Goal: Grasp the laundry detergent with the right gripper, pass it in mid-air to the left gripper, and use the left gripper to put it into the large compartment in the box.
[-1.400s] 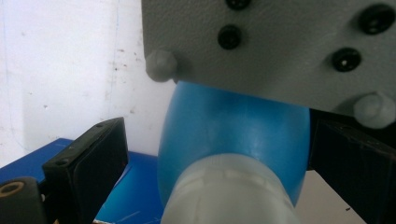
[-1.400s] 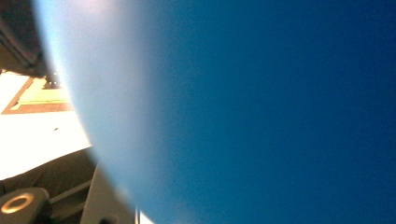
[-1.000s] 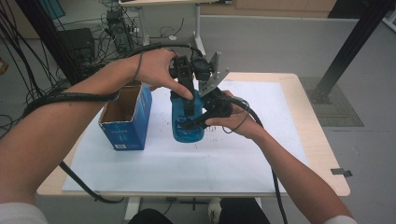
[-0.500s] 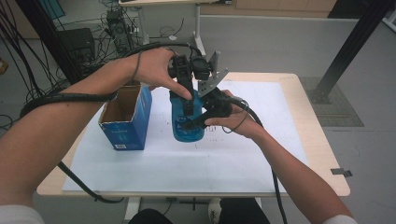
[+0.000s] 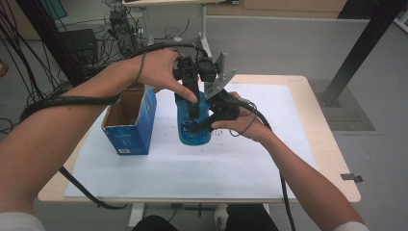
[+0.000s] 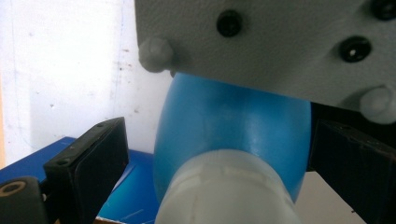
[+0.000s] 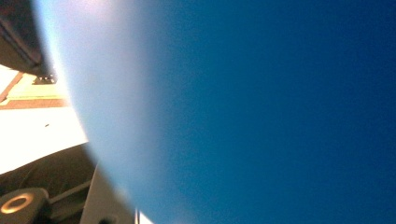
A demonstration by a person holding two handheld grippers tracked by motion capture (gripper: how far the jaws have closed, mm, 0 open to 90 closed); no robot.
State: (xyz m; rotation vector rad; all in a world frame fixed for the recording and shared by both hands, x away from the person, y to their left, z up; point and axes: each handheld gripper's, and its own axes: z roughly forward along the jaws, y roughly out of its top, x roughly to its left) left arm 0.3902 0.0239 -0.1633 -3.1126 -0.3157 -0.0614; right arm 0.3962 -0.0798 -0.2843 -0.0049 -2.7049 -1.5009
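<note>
A blue bottle (image 5: 195,131) with a white cap (image 6: 224,198) stands upright on the white sheet (image 5: 192,168). My right gripper (image 5: 206,121) comes in from the right and is shut on the bottle's body, whose blue wall (image 7: 261,112) sits close up in the right gripper view. My left gripper (image 5: 192,101) points down over the bottle's top. In the left gripper view its two black fingers (image 6: 88,172) stand on either side of the cap with a gap on each side, so it is open. The right gripper's grey plate (image 6: 280,42) hangs just beyond the bottle.
An open blue cardboard box (image 5: 130,120) stands just left of the bottle, close to the left forearm. The table's wooden edge (image 5: 332,144) runs along the right. Cables trail from both grippers, and a cluttered stand with wires (image 5: 120,24) is behind the table.
</note>
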